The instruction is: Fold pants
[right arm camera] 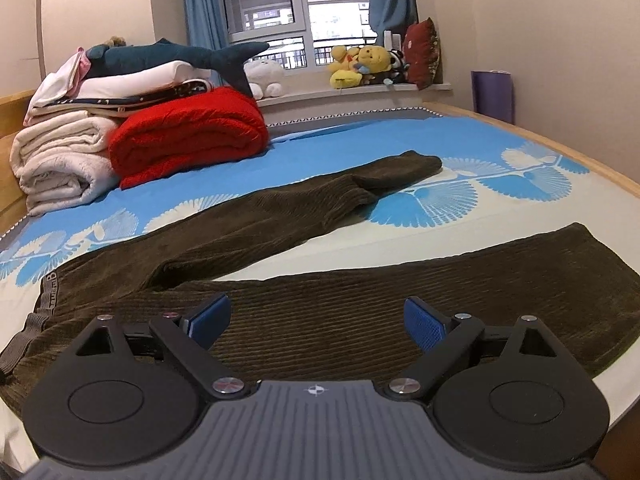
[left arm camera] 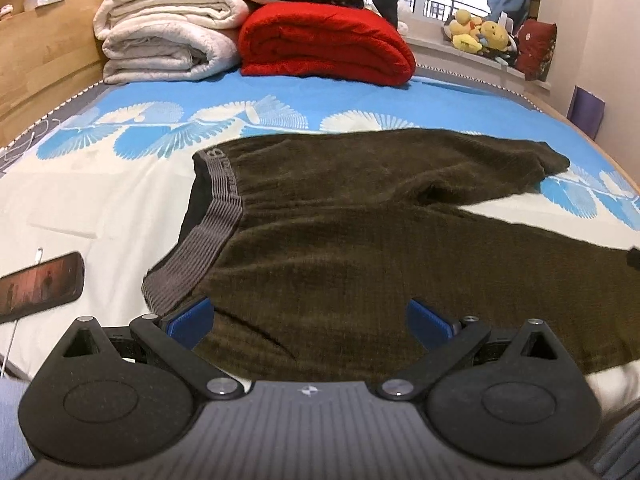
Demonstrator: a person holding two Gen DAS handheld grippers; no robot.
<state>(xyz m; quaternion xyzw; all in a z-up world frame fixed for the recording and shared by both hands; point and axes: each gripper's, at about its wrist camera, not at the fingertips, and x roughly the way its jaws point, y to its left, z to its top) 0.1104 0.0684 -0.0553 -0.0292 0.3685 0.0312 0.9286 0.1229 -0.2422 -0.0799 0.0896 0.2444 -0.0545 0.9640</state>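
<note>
Dark olive corduroy pants (left arm camera: 360, 220) lie flat on the bed, grey waistband (left arm camera: 208, 236) to the left, both legs spread apart to the right. My left gripper (left arm camera: 310, 322) is open, just above the near edge of the pants by the waistband, holding nothing. In the right wrist view the pants (right arm camera: 360, 304) stretch across, far leg (right arm camera: 320, 200) angled toward the back, near leg (right arm camera: 500, 272) running right. My right gripper (right arm camera: 318, 322) is open over the near leg, holding nothing.
A bed with a blue and white patterned sheet (left arm camera: 280, 96). Folded white blankets (left arm camera: 160, 40) and a red blanket (left arm camera: 328, 44) are stacked at the back. A phone (left arm camera: 40, 284) lies left of the waistband. Plush toys (right arm camera: 360, 64) sit on the windowsill. Wooden headboard (left arm camera: 40, 60) at left.
</note>
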